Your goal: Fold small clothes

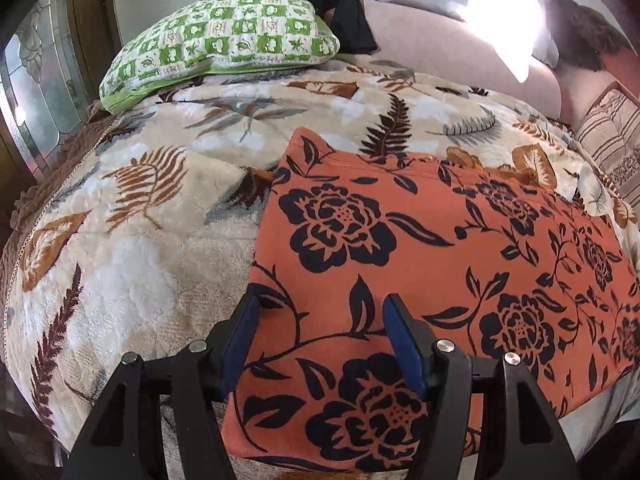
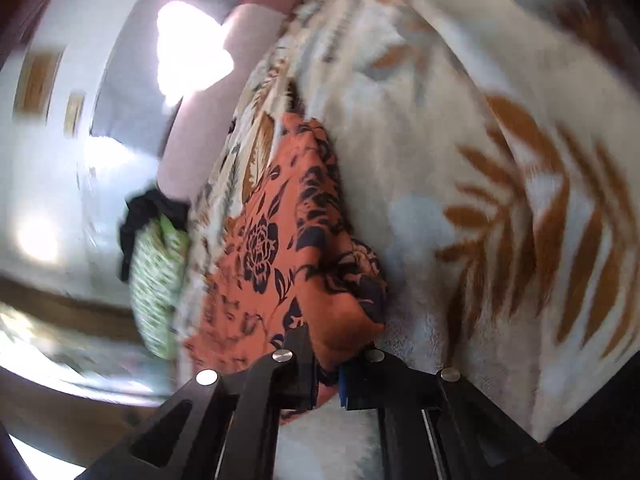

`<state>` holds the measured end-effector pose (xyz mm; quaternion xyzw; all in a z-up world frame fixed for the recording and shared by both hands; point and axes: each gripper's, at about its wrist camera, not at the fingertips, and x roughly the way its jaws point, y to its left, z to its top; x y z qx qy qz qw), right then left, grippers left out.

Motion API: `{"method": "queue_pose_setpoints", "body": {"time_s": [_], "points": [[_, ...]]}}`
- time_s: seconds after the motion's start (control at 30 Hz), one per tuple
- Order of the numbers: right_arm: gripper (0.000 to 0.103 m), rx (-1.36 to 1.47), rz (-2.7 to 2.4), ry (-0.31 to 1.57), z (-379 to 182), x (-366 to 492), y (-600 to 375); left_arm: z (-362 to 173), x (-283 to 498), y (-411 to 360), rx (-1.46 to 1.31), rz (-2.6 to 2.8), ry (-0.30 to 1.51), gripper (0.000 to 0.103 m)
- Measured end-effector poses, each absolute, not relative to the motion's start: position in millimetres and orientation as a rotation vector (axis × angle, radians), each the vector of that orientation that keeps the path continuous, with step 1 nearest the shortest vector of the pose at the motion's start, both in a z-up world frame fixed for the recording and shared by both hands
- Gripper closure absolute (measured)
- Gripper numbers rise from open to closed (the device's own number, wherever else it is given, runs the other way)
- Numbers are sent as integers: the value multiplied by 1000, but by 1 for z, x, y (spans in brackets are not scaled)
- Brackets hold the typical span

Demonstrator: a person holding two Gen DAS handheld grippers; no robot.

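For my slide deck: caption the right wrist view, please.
Right gripper pinches a corner of the orange flowered cloth on the leaf-print blanket.

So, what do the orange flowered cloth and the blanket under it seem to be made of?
The orange flowered cloth looks like a thin, smooth printed fabric, perhaps a knit or soft woven: it lies flat, matte, with fine creases at its far edge. The blanket looks like thick plush fleece: its surface is fuzzy with an embossed, quilted-looking texture. Exact fibres cannot be told.
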<state>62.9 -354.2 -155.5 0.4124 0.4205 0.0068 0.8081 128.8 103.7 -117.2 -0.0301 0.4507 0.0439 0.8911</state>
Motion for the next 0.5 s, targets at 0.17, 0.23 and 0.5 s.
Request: {"method": "queue_pose_setpoints", "body": {"time_s": [0.17, 0.23, 0.5], "points": [[86, 934, 14, 971, -182, 60, -367, -130, 135, 101, -25, 101, 968, 38], [62, 927, 28, 941, -170, 55, -374, -127, 134, 101, -26, 102, 961, 38], [30, 819, 133, 867, -115, 103, -407, -133, 138, 106, -50, 73, 937, 38]]}}
